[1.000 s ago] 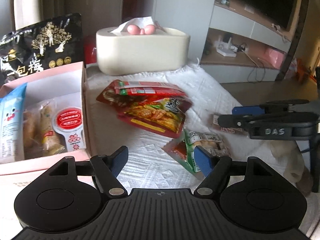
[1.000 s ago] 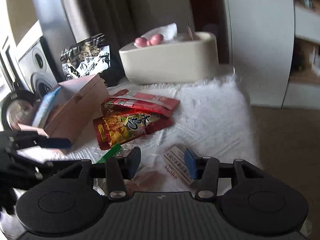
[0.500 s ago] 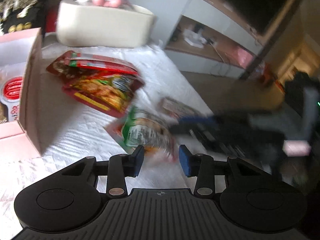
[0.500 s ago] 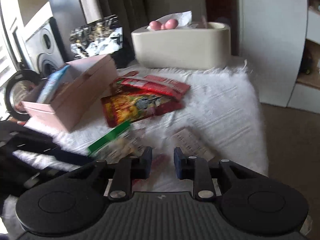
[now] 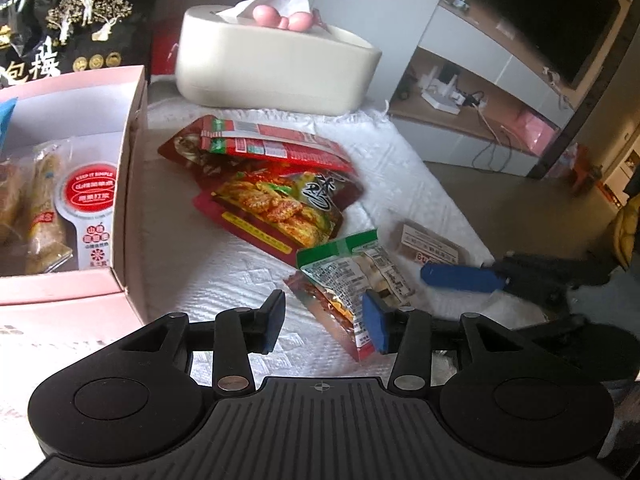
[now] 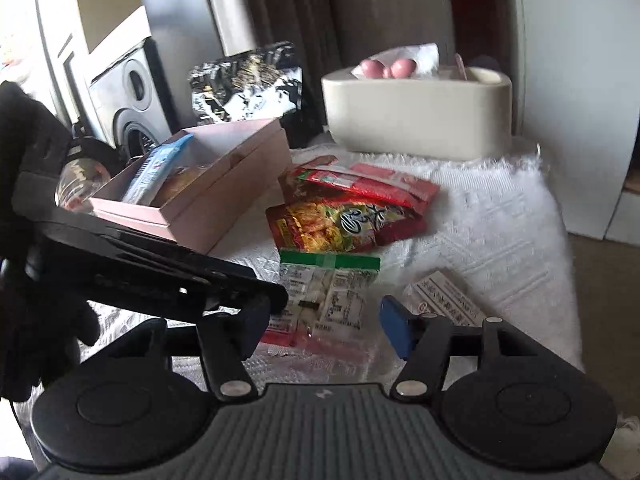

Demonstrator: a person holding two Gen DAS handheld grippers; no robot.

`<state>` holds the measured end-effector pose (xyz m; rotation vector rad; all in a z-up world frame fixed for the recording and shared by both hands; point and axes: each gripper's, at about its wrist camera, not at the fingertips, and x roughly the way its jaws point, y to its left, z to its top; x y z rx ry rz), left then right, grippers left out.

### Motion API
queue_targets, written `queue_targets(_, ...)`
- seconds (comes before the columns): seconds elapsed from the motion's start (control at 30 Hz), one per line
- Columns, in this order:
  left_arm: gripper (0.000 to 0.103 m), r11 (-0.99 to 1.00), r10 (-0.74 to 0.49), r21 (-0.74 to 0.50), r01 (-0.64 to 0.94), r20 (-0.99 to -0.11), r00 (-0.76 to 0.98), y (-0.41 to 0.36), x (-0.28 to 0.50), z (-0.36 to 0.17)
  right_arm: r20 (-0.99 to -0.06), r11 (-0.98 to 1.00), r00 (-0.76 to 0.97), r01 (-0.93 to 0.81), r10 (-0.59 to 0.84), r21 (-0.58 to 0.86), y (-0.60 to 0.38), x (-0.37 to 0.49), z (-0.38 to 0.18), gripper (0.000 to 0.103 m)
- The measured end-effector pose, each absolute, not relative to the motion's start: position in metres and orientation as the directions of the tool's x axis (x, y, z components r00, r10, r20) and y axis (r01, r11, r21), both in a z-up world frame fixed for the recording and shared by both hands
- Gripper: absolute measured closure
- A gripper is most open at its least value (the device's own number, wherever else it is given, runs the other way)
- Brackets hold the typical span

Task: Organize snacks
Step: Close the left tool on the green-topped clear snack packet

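Note:
A green-topped snack packet [image 5: 352, 276] [image 6: 328, 292] lies on the white cloth over a red packet. My left gripper [image 5: 324, 322] is open just in front of it, its right pad at the packet's edge. My right gripper [image 6: 324, 330] is open around the packet's near end. A pink box [image 5: 128, 184] [image 6: 224, 184] at the left holds several snacks. Two red snack bags [image 5: 280, 184] [image 6: 352, 208] lie stacked in the middle. A small brown packet [image 5: 432, 244] [image 6: 448, 300] lies at the right.
A cream tissue box [image 5: 272, 68] [image 6: 416, 116] stands at the back. A black plum bag [image 5: 76, 28] [image 6: 244, 84] leans behind the pink box. The cloth's right edge drops to the floor. The left gripper's body [image 6: 152, 264] crosses the right wrist view.
Both grippers narrowed, then opened wide again. Both views have swung back to the snack packets; the green-topped packet now lies flat between the right gripper's fingers.

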<state>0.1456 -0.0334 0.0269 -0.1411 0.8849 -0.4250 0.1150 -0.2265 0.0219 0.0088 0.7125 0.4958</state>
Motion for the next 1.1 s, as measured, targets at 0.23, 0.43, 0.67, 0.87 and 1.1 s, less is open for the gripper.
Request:
queue_targets(0.23,0.057,0.921,-0.387,-0.265,0.287,-0.717,0.580,-0.031,0.146,0.031,-0.645,0.817,0.559,-0.547,0.520,0.184,-0.201,0.097,0.013,0.041)
queue_targets(0.43,0.057,0.921,-0.381,-0.221,0.321,-0.680,0.626,-0.032,0.135,0.042,-0.633,0.849,0.621,-0.515,0.463,0.116,-0.209,0.086,0.020,0.041)
queue_targets(0.67,0.057,0.912,-0.358,-0.110,0.395,-0.681,0.639,-0.068,0.124,0.040,-0.646,0.923,0.690,-0.379,0.327,0.063,-0.238,0.077,0.010,0.041)
queue_targets(0.87,0.048,0.904,-0.288,0.024,0.427,-0.703,0.650,-0.092,0.118,0.026,-0.648,0.927,0.696,-0.373,0.310,0.042,-0.236,0.071,0.001,0.040)
queue_targets(1.1,0.045,0.929,-0.221,0.065,0.363,-0.691,0.689,-0.084,0.117,0.025,-0.644,0.927,0.700,-0.373,0.308,0.038,-0.234,0.070,0.000,0.038)
